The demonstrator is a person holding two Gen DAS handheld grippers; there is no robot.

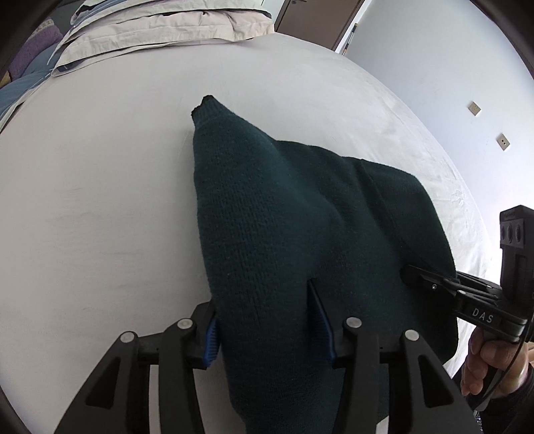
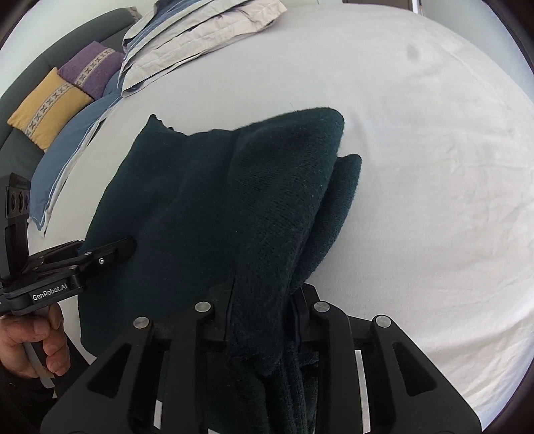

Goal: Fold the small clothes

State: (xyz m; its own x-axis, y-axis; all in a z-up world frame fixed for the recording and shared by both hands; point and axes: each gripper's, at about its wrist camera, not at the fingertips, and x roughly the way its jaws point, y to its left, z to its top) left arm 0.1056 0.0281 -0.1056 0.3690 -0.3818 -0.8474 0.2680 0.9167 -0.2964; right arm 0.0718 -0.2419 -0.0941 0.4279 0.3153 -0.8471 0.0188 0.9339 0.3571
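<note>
A dark green knitted sweater (image 1: 283,207) (image 2: 233,187) lies partly folded on a white bed sheet (image 1: 100,200) (image 2: 434,200), with one cuff pointing away from me. My left gripper (image 1: 260,300) has a thick fold of the sweater filling the gap between its blue pads, and it shows at the sweater's left edge in the right wrist view (image 2: 126,248). My right gripper (image 2: 263,290) is shut on a bunched fold that hangs down through its fingers. Its narrow jaws bite the sweater's right edge in the left wrist view (image 1: 410,275). A person's hand (image 1: 490,360) (image 2: 30,344) holds each handle.
Beige pillows (image 1: 160,30) (image 2: 200,30) and a blue duvet (image 2: 66,150) lie at the head of the bed. A yellow cushion (image 2: 50,103) and a purple cushion (image 2: 90,70) rest on a dark sofa. A brown door (image 1: 317,20) and a wall with sockets (image 1: 474,107) stand beyond.
</note>
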